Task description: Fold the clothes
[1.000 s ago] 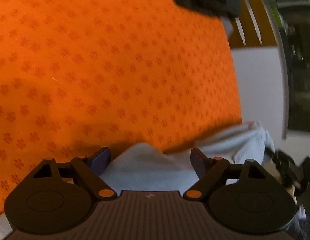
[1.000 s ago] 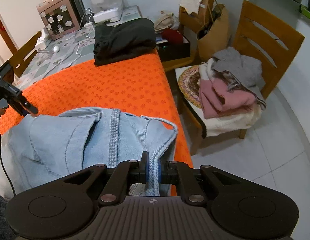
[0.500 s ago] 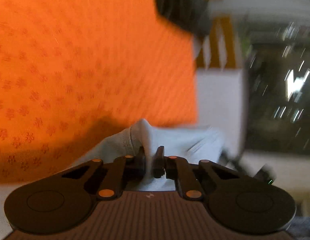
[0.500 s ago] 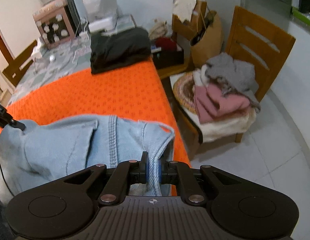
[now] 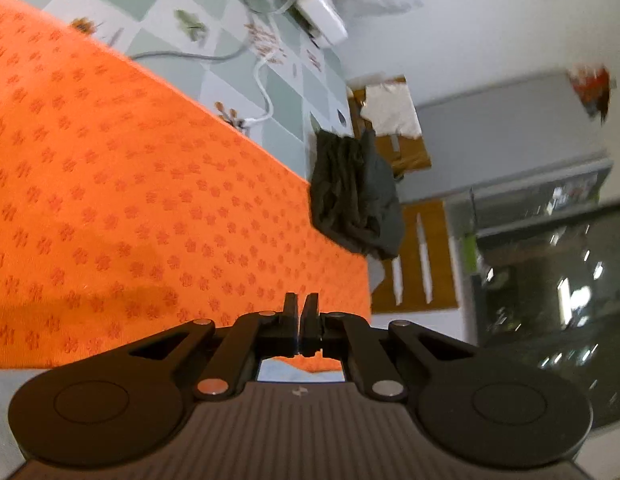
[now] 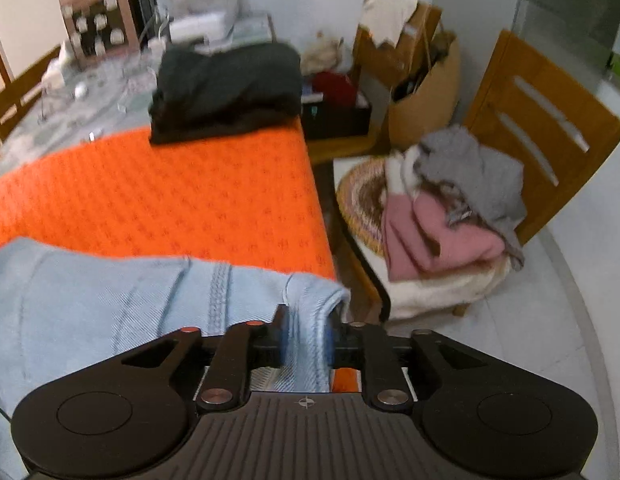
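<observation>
At the near edge of the orange-covered table point(image 6: 169, 200), the right gripper point(image 6: 305, 344), its jaws just opening around the light-blue denim garment point(image 6: 109, 304), risks dropping it floorward while the left gripper point(image 5: 301, 312) is pinched shut, seemingly empty.

— What sort of place was this?

— A lived-in home, a dining corner by the look of it. A table point(image 6: 269, 216) wore an orange flower-print cloth point(image 5: 109, 184) over a green-and-white checked cover point(image 5: 277, 92), and wooden chairs point(image 6: 550, 120) stood beside it.

— And what made it domestic?

— Laundry everywhere: a folded dark garment point(image 6: 225, 88) lay on the table, and pink and grey clothes point(image 6: 450, 216) were heaped on a chair seat with a round woven cushion point(image 6: 362, 196). Cardboard boxes point(image 6: 394, 40), a paper bag point(image 6: 426, 108) and charger cables point(image 5: 265, 92) cluttered the far side, above a pale tiled floor point(image 6: 530, 320).
</observation>
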Tool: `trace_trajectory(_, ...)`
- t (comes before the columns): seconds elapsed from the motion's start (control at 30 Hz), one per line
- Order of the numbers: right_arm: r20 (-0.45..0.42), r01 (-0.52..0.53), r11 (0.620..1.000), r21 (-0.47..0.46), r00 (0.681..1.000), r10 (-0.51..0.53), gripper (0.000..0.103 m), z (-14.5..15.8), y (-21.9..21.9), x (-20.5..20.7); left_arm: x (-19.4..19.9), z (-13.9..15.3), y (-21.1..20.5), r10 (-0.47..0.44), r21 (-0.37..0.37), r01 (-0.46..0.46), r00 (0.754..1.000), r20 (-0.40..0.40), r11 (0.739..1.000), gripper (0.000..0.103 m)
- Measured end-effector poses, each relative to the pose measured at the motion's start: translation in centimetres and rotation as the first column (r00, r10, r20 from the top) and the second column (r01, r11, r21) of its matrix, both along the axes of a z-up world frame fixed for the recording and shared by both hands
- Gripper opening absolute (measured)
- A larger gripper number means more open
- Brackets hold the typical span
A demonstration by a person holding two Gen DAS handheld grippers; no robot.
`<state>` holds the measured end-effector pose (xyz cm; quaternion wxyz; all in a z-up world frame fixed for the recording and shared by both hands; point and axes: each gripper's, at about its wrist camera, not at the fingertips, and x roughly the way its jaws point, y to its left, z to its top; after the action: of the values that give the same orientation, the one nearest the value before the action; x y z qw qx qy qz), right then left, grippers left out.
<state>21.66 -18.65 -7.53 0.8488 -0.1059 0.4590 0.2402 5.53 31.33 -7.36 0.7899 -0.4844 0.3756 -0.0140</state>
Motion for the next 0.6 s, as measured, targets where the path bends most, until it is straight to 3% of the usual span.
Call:
trace_trajectory(0.07, 0.000, -0.005, 1.000, -0.004, 1.000, 0.005, 0.034, -0.1, -0.2, 0.1, 0.2, 1.1, -1.3, -0.025, 0.072, 0.025, 1.000, 0.001, 0.997, 0.007)
trace_trajectory(0.13, 0.026, 0.003, 1.000, 0.010, 1.000, -0.003, 0.050, 1.0, -0.7, -0.4, 0.2, 1.9, -2.8, -0.036, 0.131, 0.034, 0.999, 0.011, 0.991, 0.028)
trace_trajectory(0.17, 0.040, 0.005, 1.000, 0.017, 0.999, -0.006, 0.053, 1.6, -1.0, -0.6, 0.0, 2.6, -3.5, -0.043, 0.159, 0.040, 0.999, 0.021, 0.987, 0.033)
trace_trajectory(0.23, 0.066, 0.001, 0.999, 0.036, 0.998, -0.003, 0.055, 2.8, -1.8, -1.0, -0.2, 3.6, -5.2, -0.056, 0.213, 0.048, 0.998, 0.034, 0.976, 0.047)
trace_trajectory(0.4, 0.059, -0.048, 0.993, 0.110, 0.997, 0.041, 0.057, 5.3, -4.3, -1.3, -1.3, 6.1, -10.5, -0.068, 0.332, 0.046, 0.996, 0.054, 0.942, 0.069)
trace_trajectory(0.5, 0.060, -0.116, 0.979, 0.169, 0.992, 0.107, 0.059, 6.5, -6.3, -1.4, -2.2, 7.0, -14.2, -0.050, 0.403, 0.018, 0.996, 0.070, 0.915, 0.074)
trace_trajectory(0.6, 0.076, -0.214, 0.951, 0.222, 0.976, 0.202, 0.063, 7.5, -8.4, -1.4, -3.4, 7.5, -18.6, 0.007, 0.488, -0.039, 0.998, 0.067, 0.872, 0.080)
